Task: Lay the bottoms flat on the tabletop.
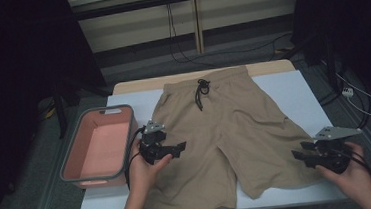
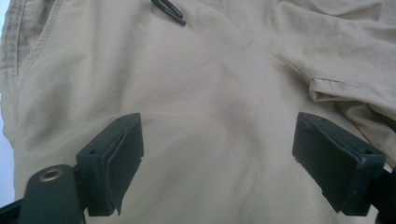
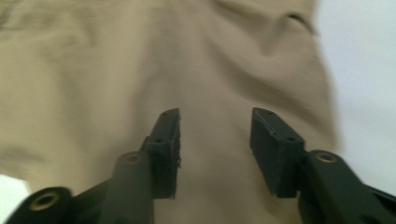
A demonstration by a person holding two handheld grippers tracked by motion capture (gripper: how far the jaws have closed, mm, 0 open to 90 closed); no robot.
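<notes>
Tan shorts lie flat on the white table, waistband away from me, with a black drawstring at the waist. My left gripper hovers over the left leg, open wide, nothing between its jaws; in the left gripper view it looks down on tan cloth and the drawstring end. My right gripper sits at the outer edge of the right leg, open. In the right gripper view it points over the blurred cloth beside bare table.
A pink bin with a grey rim stands empty at the table's left edge, close to my left hand. Cables run along the floor at the right. Dark curtains and a wall lie beyond the table.
</notes>
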